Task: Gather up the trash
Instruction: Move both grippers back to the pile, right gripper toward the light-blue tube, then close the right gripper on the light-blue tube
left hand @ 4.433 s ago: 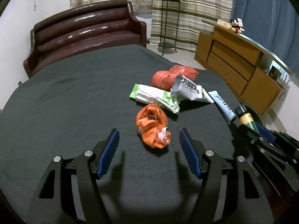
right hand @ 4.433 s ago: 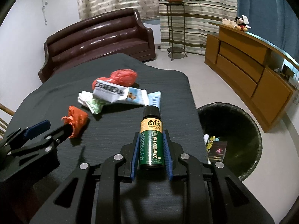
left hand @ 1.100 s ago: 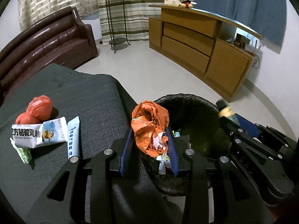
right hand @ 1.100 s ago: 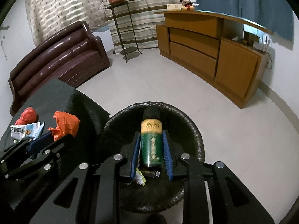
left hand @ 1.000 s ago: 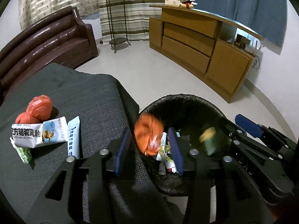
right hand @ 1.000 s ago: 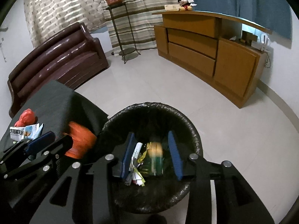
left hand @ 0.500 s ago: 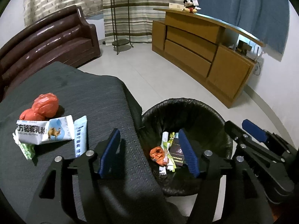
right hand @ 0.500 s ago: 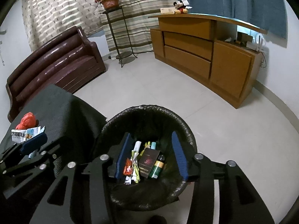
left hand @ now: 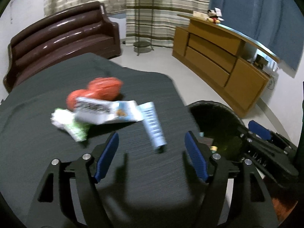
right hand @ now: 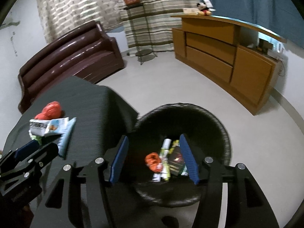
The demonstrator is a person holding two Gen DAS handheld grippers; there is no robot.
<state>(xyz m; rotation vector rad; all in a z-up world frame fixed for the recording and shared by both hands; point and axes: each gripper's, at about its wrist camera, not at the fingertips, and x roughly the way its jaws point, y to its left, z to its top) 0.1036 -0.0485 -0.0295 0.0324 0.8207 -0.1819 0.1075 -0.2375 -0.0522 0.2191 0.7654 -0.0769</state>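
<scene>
**Both loads dropped, left gripper back over the table**

Since a second ago your orange wrapper [right hand: 154, 161] and the green bottle have left the fingers and lie in the bin [right hand: 218, 125]; the bottle itself is hard to pick out among the litter there. Your left gripper [left hand: 152, 155] now hangs wide open and empty above the dark table [left hand: 47, 152], its blue pads [left hand: 106, 157] well apart. Just ahead of it lies a pale blue tube [left hand: 153, 126], touching a white packet [left hand: 106, 112] that overlaps a green-and-white wrapper [left hand: 74, 127] and two red bags [left hand: 98, 90]. Your right gripper [right hand: 153, 161] is also spread wide and holds nothing, poised over the bin beside the table edge.
</scene>
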